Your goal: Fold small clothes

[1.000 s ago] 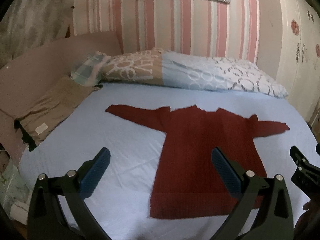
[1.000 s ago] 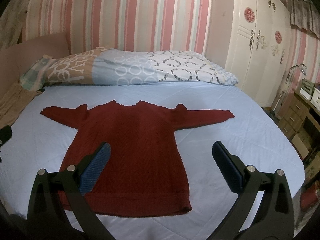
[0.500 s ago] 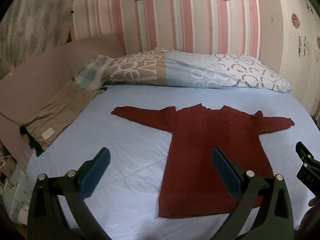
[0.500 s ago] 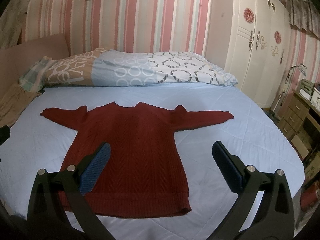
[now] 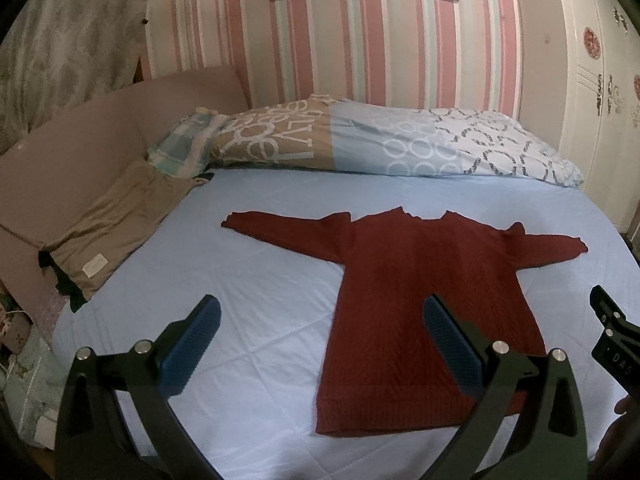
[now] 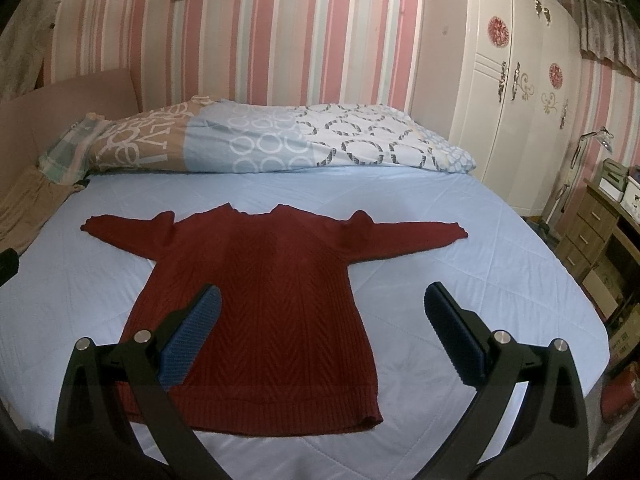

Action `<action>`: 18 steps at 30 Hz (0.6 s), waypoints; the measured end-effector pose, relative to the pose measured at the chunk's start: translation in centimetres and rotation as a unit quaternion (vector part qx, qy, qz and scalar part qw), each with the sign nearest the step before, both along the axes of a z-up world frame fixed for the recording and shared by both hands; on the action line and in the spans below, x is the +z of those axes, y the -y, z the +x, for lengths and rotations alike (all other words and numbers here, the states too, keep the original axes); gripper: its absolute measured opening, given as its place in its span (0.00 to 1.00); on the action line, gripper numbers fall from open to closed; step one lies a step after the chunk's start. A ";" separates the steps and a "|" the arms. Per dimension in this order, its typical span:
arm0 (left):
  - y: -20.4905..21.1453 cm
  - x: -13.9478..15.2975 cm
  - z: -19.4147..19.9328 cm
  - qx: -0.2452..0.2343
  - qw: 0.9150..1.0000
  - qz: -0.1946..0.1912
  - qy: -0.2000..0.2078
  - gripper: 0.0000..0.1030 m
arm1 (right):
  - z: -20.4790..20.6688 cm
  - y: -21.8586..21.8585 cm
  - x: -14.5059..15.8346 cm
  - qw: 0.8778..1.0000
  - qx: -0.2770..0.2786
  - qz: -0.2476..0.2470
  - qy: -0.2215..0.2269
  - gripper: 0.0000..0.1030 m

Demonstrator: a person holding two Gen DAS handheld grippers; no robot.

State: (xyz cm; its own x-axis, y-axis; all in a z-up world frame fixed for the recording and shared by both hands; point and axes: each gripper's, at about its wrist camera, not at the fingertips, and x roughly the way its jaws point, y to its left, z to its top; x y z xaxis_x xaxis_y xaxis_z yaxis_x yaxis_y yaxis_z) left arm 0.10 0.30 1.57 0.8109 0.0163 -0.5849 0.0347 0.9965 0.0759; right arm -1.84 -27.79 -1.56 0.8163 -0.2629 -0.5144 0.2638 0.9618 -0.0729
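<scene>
A dark red knit sweater [image 5: 424, 280] lies flat on the light blue bed sheet [image 5: 248, 280], sleeves spread out, hem toward me. It also shows in the right wrist view [image 6: 272, 292]. My left gripper [image 5: 320, 340] is open and empty, held above the sheet at the sweater's lower left. My right gripper [image 6: 320, 336] is open and empty, held above the sweater's lower right part. The right gripper's tip shows at the right edge of the left wrist view [image 5: 612, 332].
A patterned pillow [image 5: 360, 144] lies along the head of the bed. A folded tan garment [image 5: 116, 220] lies at the bed's left edge by a cardboard sheet [image 5: 80, 148]. A white wardrobe [image 6: 516, 92] and a wooden drawer unit [image 6: 600, 232] stand to the right.
Both grippers have drawn back and risen a little, so the sweater looks smaller and farther away. Both stay open and the sweater has not moved.
</scene>
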 end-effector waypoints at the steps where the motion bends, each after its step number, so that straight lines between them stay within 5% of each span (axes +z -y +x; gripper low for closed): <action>1: 0.0 0.0 0.0 0.000 1.000 0.000 0.001 0.98 | 0.0 0.0 0.0 1.000 0.000 0.000 0.000 0.97; 18: -0.1 -1.3 1.2 -0.004 1.000 0.000 -0.014 0.99 | 0.9 -0.3 -1.0 1.000 0.003 0.001 -0.012 0.97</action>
